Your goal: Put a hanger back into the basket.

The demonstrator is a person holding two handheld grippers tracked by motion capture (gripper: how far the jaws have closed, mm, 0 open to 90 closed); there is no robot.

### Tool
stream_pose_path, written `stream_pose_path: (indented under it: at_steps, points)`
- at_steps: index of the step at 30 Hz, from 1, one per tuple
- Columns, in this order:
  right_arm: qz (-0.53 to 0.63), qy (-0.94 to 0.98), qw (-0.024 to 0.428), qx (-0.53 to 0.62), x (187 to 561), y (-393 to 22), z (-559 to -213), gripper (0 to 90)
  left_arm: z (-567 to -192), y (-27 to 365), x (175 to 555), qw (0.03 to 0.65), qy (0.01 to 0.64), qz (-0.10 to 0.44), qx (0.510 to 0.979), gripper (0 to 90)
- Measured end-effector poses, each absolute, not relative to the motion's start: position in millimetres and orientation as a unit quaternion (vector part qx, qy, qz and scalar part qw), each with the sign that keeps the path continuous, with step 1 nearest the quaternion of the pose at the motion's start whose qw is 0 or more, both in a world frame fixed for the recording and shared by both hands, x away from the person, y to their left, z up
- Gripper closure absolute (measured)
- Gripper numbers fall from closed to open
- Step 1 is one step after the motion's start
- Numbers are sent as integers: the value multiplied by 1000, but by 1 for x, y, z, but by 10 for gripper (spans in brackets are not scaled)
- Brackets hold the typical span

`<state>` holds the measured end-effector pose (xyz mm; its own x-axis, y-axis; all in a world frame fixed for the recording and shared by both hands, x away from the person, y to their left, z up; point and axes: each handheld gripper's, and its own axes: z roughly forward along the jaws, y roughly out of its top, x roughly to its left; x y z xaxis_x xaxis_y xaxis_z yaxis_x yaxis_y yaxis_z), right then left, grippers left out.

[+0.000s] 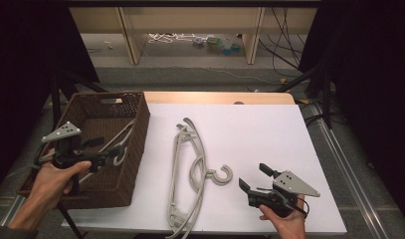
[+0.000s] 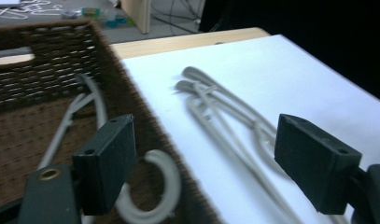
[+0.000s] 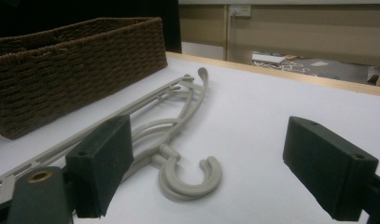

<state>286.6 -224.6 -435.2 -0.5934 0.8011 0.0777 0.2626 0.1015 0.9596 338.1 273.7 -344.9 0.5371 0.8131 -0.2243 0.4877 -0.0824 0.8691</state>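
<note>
Wicker basket (image 1: 135,144) at the bench's (image 1: 269,129) left edge holds one grey hanger (image 1: 121,142); above it our left gripper (image 1: 103,155) hovers, jaws wide and empty. We keep the right gripper (image 1: 254,175) wide too, just beside the stacked hangers (image 1: 190,169) on the white surface.

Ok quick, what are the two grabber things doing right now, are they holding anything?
Left gripper: open, holding nothing, over the basket where a hanger lies.
Right gripper: open, holding nothing, near the hangers on the table.
</note>
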Motion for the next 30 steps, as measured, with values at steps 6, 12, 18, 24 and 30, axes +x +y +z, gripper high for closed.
stream_pose_path:
  at_steps: [6, 12, 18, 24, 30]
  points:
    - [554, 698, 247, 380, 287, -225, -435, 169, -346, 251, 330, 541, 431, 167, 703, 179]
    - [559, 697, 243, 378, 286, -224, -435, 169, -351, 236, 324, 559, 413, 184, 695, 167]
    - [561, 696, 241, 379, 286, -224, -434, 166, -356, 222, 320, 562, 403, 187, 698, 162]
    - [567, 691, 245, 376, 286, -225, -434, 165, -366, 206, 314, 580, 385, 191, 692, 162]
    - [564, 694, 242, 377, 285, -225, -433, 163, -372, 201, 312, 592, 378, 196, 685, 163]
